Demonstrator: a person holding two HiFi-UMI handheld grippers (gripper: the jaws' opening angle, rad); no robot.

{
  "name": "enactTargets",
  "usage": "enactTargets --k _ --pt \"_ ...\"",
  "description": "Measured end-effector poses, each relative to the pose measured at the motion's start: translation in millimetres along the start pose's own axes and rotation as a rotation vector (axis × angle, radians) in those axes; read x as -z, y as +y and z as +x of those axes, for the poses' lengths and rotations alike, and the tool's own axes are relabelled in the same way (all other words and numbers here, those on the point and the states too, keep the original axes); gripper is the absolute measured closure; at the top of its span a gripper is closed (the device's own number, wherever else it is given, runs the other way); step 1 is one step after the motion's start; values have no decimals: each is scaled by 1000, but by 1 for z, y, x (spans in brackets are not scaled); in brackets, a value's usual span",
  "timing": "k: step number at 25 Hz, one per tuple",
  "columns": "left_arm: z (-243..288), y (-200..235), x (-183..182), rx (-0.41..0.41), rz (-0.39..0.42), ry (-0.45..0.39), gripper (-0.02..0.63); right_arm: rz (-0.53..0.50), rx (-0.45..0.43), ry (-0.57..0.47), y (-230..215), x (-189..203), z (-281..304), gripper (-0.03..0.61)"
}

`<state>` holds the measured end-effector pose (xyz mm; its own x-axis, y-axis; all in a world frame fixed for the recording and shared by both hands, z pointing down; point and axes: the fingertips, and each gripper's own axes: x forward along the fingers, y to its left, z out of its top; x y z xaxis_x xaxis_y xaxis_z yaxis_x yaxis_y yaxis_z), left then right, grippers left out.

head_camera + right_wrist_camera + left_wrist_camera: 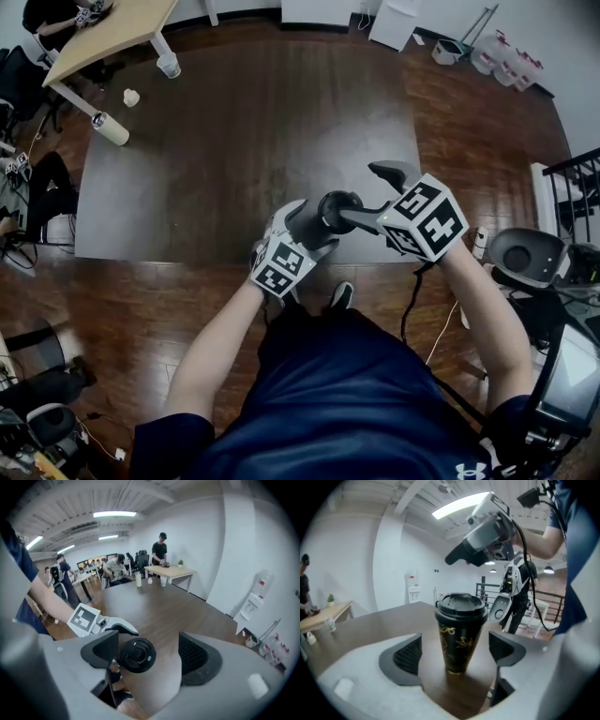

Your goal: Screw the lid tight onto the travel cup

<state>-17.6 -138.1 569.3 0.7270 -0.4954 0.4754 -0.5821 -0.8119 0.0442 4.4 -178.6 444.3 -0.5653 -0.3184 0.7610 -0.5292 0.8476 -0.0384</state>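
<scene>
Black: one travel cup (459, 641), one lid (461, 605)

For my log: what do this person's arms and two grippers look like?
Left gripper and right gripper have light grey bodies with dark ribbed jaw pads. Each carries a white cube with black square markers. A black cable hangs from the right one. The person wears a navy short-sleeved shirt.

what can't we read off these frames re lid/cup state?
- Thread seating: in the left gripper view the lid sits on the travel cup, but its rim covers the threads, so tightness is unreadable.
- Cup body: hidden beneath the lid in the right gripper view, which looks down on it.
- Right gripper contact: one jaw overlaps the lid's edge there; touching or not is unclear.
- Head view: the left gripper covers most of the cup.
</scene>
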Motion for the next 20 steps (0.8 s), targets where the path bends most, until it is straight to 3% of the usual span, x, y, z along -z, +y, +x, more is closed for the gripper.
enactTargets --k 2,5,9,12,14,15,20 --pt "-23 -3 -10 -5 -88 -50 170 104 10 -145 -9 -2 -23 217" --pt "-61 -13 -39 -13 -196 -161 210 242 57 -358 -21 1 -55 378" --pt "-105 -20 -89 -53 -263 -310 346 408 132 -522 -26 23 -82 548" --pt "-125 -31 -134 -71 -248 -381 467 505 153 -594 -18 39 -92 568" --pt "-128 -44 -156 -48 -218 -415 582 553 166 -632 -15 48 -98 568" --pt "-125 -51 -162 -30 -204 -420 607 575 173 -647 -14 53 -99 568" --pt "-111 -71 -170 0 -188 -387 609 627 206 -704 -9 72 -104 568"
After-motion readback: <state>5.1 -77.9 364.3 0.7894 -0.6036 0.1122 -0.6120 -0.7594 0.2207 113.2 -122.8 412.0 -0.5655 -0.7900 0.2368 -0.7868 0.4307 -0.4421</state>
